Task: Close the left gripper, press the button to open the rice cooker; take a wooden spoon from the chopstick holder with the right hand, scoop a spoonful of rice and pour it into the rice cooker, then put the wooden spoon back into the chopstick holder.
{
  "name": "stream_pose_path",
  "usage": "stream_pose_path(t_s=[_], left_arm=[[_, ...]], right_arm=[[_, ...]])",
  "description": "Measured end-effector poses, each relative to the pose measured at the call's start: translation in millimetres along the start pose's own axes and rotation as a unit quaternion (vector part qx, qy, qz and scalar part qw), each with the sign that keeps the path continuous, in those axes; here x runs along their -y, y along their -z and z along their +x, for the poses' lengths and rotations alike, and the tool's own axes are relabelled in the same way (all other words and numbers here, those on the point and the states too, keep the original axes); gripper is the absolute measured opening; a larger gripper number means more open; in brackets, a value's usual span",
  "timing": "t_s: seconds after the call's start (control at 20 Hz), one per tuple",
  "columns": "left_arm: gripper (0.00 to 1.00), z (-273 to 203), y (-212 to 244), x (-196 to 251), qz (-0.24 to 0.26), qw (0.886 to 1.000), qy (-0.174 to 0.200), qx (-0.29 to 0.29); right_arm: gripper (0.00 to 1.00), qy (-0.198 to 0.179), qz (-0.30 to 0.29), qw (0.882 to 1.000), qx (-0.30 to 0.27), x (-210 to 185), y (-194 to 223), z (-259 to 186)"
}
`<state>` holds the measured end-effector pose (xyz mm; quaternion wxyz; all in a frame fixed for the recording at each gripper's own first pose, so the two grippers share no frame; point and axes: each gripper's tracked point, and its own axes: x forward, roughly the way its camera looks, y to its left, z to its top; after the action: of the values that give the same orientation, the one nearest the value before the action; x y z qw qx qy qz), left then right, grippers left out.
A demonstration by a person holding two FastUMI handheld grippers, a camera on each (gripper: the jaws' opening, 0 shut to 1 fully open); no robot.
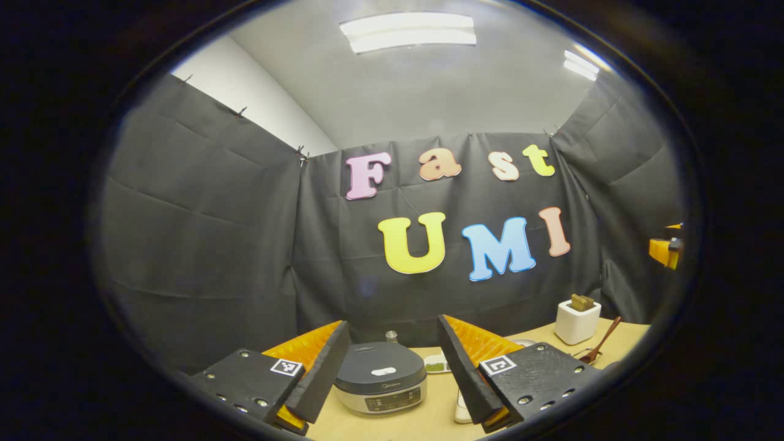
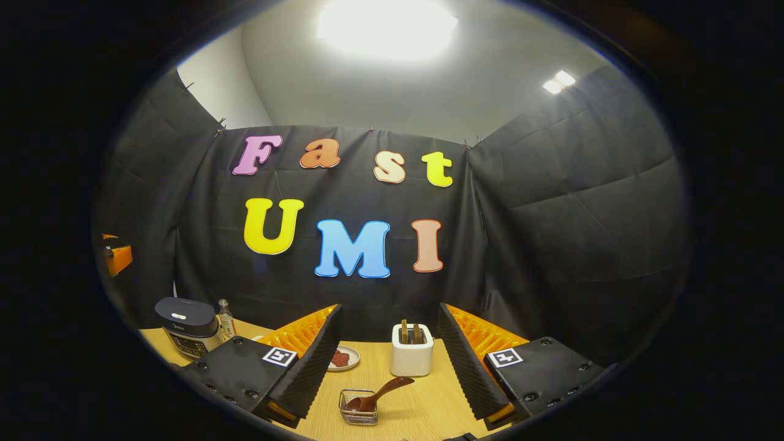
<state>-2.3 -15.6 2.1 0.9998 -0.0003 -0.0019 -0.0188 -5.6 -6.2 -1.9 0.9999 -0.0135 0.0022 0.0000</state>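
Both hand-held grippers, left [image 1: 389, 367] and right [image 2: 389, 367], hover released above the worktop [image 2: 422, 404]; the closed rice cooker [image 1: 380, 376] sits left of the white chopstick holder [image 2: 411, 350], wooden spoon [image 2: 378, 395] resting in a small glass dish [image 2: 359, 415] before it.

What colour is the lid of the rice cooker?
Dark grey, almost black, over a silver body. The rice cooker shows best in the left gripper view.

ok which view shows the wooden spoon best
The right gripper view: the wooden spoon lies centred between the fingers, bowl resting in a small wire basket. The left gripper view shows the spoon small at its right edge, partly cut off.
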Motion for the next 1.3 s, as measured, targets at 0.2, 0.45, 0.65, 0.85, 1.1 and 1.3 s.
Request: stream_pose_path(t_s=[0.2, 0.45, 0.65, 0.85, 1.1, 1.3], left_arm=[[0.89, -1, -3, 6, 0.004, 1.0, 0.003, 0.001], [0.89, -2, -5, 15, 0.001, 1.0, 0.002, 0.001], [0.81, -1, -6, 26, 0.002, 1.0, 0.002, -0.005], [0.55, 0, -10, 35, 0.006, 1.0, 0.001, -0.005], [0.19, 9, -11, 31, 0.015, 1.0, -0.003, -0.004], [0.01, 36, 0, 10, 0.014, 1.0, -0.016, -0.015]], right_arm=[[0.97, -0.002, 0.002, 1.0, -0.004, 4, 4, 0], [0.97, -0.01, -0.002, 1.0, -0.005, 13, 5, 3], [0.98, -0.02, 0.001, 1.0, -0.005, 23, 8, 6], [0.98, -0.035, 0.004, 0.999, -0.003, 32, 11, 8], [0.98, -0.042, 0.008, 0.999, -0.004, 38, 16, 12], [0.97, -0.036, 0.005, 0.999, -0.013, 32, 23, 20]])
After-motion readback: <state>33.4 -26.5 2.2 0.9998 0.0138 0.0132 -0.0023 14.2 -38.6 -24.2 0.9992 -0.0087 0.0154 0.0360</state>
